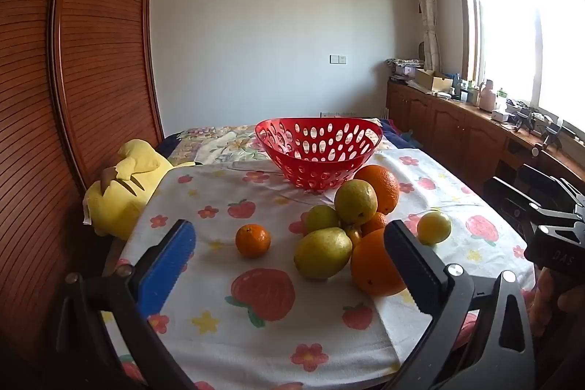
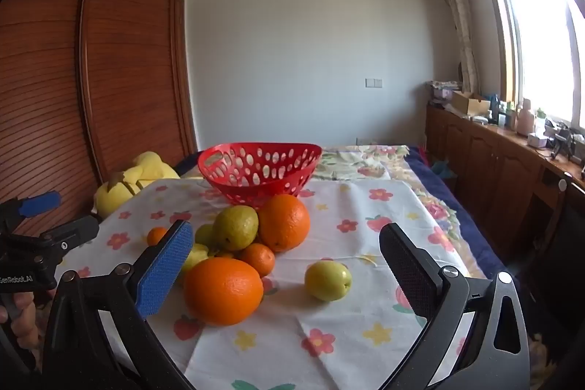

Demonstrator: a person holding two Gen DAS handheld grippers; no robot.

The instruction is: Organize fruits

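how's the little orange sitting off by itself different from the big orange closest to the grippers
The small orange is clearly smaller than the big orange. The small orange sits alone on the tablecloth, apart from the pile; the big orange lies against the other fruit, beside a pear. In the left wrist view the small orange shows a dark stem spot on top; the big orange shows one low on its side. Both are round and outside the red basket.
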